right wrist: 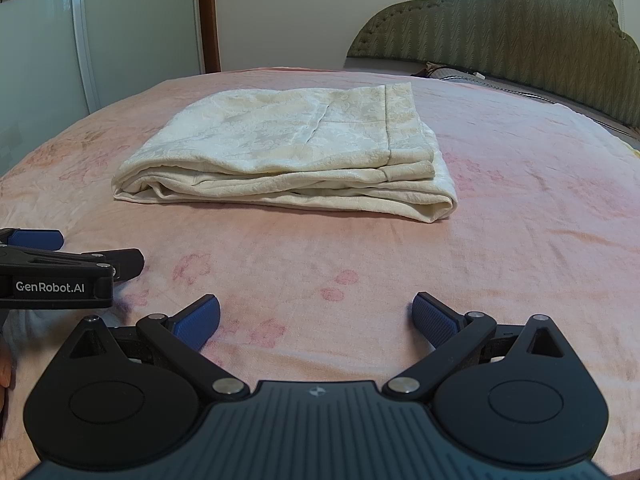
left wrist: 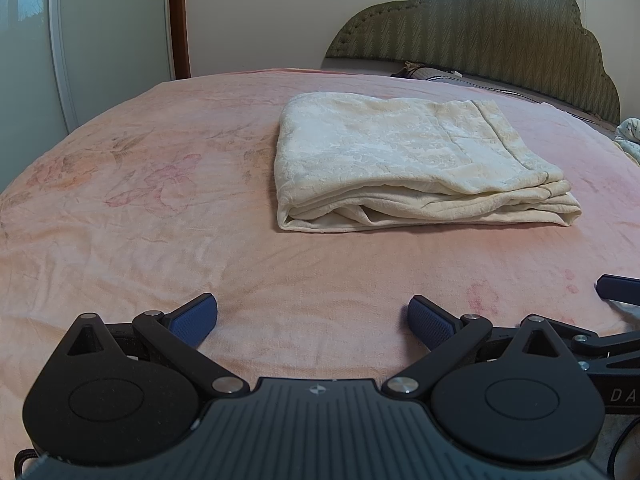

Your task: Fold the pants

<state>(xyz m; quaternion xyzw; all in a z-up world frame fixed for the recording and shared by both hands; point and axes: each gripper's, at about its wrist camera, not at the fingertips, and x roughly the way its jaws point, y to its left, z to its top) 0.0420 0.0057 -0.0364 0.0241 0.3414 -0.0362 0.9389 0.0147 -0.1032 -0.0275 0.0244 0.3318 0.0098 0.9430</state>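
Cream patterned pants lie folded in a flat stack on the pink bedspread; they also show in the right wrist view. My left gripper is open and empty, low over the bedspread, well short of the pants' near edge. My right gripper is open and empty, also short of the pants. The left gripper's side shows at the left of the right wrist view. A blue fingertip of the right gripper shows at the right edge of the left wrist view.
A padded olive headboard stands at the far right of the bed. A pale wardrobe door and a brown door frame are beyond the bed's far left. Some light cloth lies at the right edge.
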